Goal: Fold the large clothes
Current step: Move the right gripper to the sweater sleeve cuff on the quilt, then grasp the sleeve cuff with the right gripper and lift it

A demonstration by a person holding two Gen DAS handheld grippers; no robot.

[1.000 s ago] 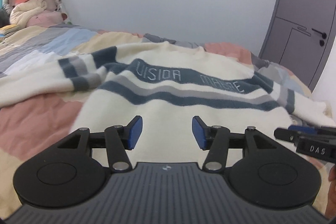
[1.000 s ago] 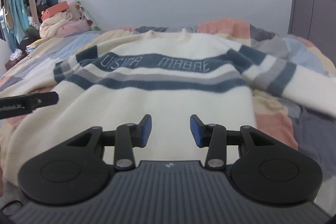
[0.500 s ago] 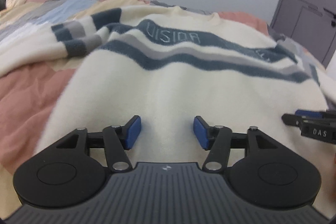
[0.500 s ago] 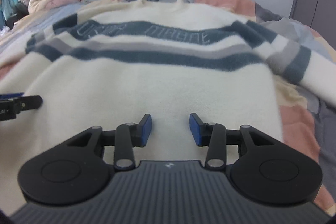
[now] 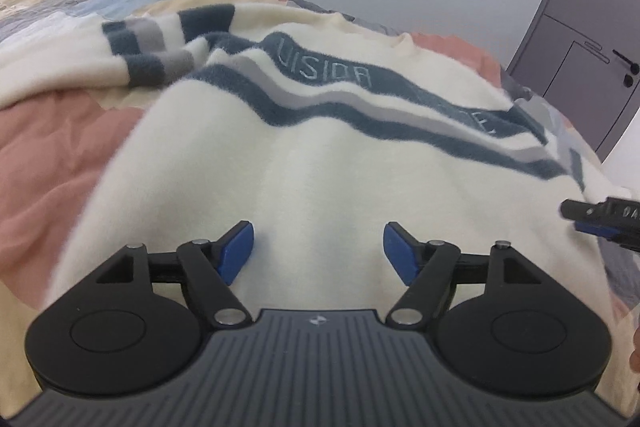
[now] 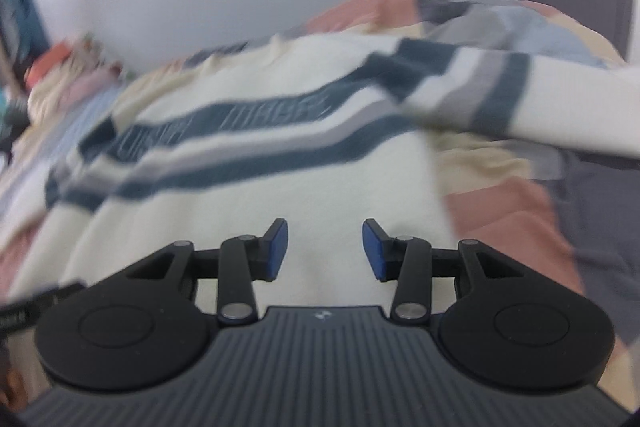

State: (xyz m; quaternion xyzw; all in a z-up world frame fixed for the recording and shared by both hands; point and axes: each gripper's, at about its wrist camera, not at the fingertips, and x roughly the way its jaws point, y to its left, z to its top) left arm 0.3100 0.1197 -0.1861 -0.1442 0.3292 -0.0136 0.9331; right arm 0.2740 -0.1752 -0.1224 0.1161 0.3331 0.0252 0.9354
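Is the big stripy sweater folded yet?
Not yet. The sweater is laid flat on the bed, sleeves out. The left gripper is opening over its lower part; the right gripper is open, holding nothing. All the folds are left.

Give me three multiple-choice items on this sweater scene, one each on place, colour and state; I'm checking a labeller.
1. Where does the cream knit sweater lie?
A on a patchwork bed quilt
B on a hanger
C on a chair

2. What colour are its widest stripes?
A red
B dark blue
C green

3. How is the left gripper?
A shut on cloth
B holding a sleeve
C open, nothing gripped

Answers: 1 A, quilt shows around the sweater. 2 B, blue bands cross the chest. 3 C, its blue pads stand apart and are opening, above the cloth.
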